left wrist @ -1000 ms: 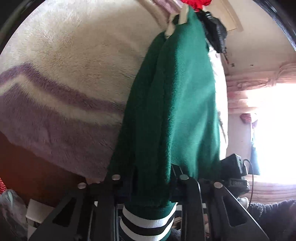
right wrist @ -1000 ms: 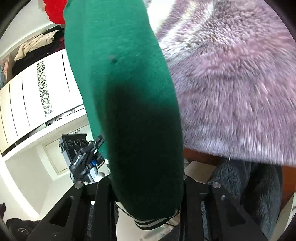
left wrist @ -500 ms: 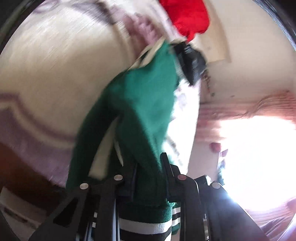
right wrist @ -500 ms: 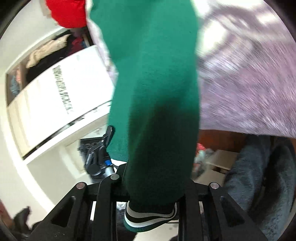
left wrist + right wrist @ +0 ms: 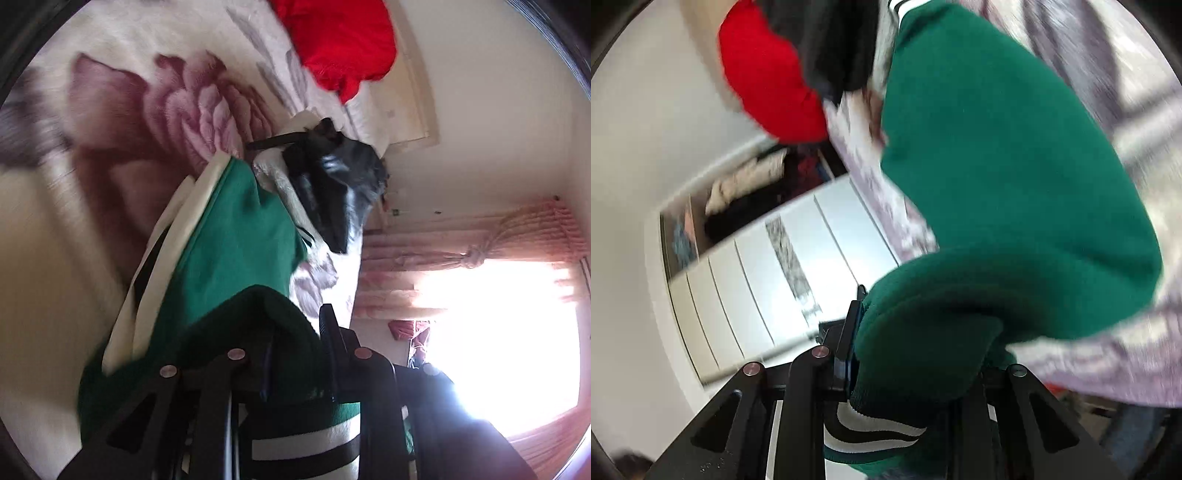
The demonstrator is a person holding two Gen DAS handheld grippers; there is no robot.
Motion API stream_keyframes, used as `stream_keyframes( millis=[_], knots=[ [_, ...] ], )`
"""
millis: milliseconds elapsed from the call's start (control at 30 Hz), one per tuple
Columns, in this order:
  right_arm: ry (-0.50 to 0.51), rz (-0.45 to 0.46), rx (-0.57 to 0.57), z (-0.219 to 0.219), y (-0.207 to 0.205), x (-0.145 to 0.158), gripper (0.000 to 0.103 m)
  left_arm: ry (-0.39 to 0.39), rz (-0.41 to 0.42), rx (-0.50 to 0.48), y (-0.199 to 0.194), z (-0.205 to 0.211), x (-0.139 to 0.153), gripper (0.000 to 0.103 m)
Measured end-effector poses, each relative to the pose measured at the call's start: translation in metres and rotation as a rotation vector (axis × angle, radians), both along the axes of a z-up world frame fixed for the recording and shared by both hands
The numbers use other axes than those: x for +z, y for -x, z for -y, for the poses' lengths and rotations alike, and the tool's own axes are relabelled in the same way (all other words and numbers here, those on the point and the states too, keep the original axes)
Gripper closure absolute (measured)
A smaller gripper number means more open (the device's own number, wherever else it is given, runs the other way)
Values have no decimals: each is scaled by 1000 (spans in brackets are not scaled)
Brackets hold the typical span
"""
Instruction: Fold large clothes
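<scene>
A green sweater (image 5: 236, 254) with a white, black-trimmed edge lies stretched over a flowered plush blanket (image 5: 122, 122). My left gripper (image 5: 295, 332) is shut on its striped green, white and black hem, which bunches over the jaws. In the right wrist view the same green sweater (image 5: 997, 166) bulges over my right gripper (image 5: 916, 325), shut on another stretch of the striped hem (image 5: 871, 432). Cloth hides both pairs of fingertips.
A red garment (image 5: 343, 48) and a black garment (image 5: 332, 177) lie further up the blanket. A bright window with pink curtains (image 5: 469, 254) fills the right of the left view. A white wardrobe (image 5: 783, 258) with an open shelf of clothes stands left in the right view.
Both grippers have swept forward and up over the bed with the sweater's hem, so the sweater now folds toward the red and black garments. The blanket's flower has come into view.
</scene>
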State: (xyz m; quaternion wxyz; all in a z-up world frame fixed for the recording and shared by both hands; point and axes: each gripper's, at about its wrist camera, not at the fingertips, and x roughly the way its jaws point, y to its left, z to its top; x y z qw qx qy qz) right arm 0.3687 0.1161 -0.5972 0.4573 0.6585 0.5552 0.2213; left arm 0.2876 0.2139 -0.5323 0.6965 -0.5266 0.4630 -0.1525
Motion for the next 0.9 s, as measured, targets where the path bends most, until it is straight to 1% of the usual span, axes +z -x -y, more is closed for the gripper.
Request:
stream_keyframes(
  millis=[67, 100, 133, 167, 200, 233, 267, 300, 333, 367, 400, 433, 467, 500, 567, 600, 633, 667, 700, 733, 767, 800, 833, 867, 900],
  knots=[
    [5, -62, -47, 3, -38, -18, 78, 8, -82, -28, -33, -5, -26, 83],
    [13, -119, -75, 2, -56, -29, 78, 17, -116, -48, -45, -7, -38, 82],
    [17, -170, -99, 6, -73, -38, 74, 22, -160, -64, -61, -9, -51, 81],
    [11, -209, -121, 5, -84, -49, 72, 38, -187, -75, -66, -11, -60, 80],
    [0, -256, -139, 9, -98, -59, 63, 63, -207, -88, -73, -13, -68, 76],
    [-10, -285, -157, 7, -98, -62, 53, 73, -218, -94, -76, -15, -72, 74],
    [-30, -308, -187, 9, -107, -66, 47, 92, -216, -99, -79, -19, -73, 71],
    [-44, -312, -198, 12, -111, -72, 33, 120, -192, -98, -81, -23, -72, 63],
    [-70, -312, -213, 13, -118, -72, 21, 141, -173, -90, -80, -28, -68, 49],
    [-95, -302, -220, 12, -125, -71, 16, 160, -146, -71, -82, -36, -63, 43],
    [-113, -275, -222, 12, -135, -68, 15, 173, -117, -49, -82, -45, -58, 40],
    [-111, -244, -222, 13, -143, -62, 15, 180, -102, -33, -86, -51, -54, 40],
    [-90, -214, -221, 16, -153, -57, 15, 167, -89, -19, -88, -59, -49, 40],
    [-76, -198, -227, 25, -152, -58, 15, 121, -57, -12, -87, -67, -37, 40],
    [-57, -166, -227, 30, -158, -47, 15, -3, 1, -26, -85, -75, -16, 40],
    [-36, -142, -217, 37, -153, -41, 15, -77, 32, -43, -78, -76, -3, 40],
    [0, -101, -194, 40, -151, -30, 15, -124, 52, -64, -73, -74, 4, 40],
    [45, -78, -164, 40, -148, -23, 15, -181, 69, -98, -61, -70, 13, 40],
    [137, -57, -102, 42, -138, -11, 15, -236, 74, -125, -49, -65, 18, 40],
    [202, -54, -46, 39, -128, -13, 15, -269, 67, -139, -40, -65, 18, 40],
    [282, -82, 40, 30, -116, -10, 15, -285, 50, -148, -30, -63, 15, 40],
    [315, -115, 100, 17, -103, -8, 15, -274, 20, -149, -13, -63, 8, 40],
    [301, -142, 137, 2, -93, -12, 15, -258, -10, -144, 0, -64, 2, 40],
    [247, -170, 150, -13, -84, -19, 15, -248, -42, -134, 15, -66, -6, 40],
    [126, -202, 114, -33, -78, -32, 15, -247, -71, -126, 27, -68, -14, 40]
  ],
)
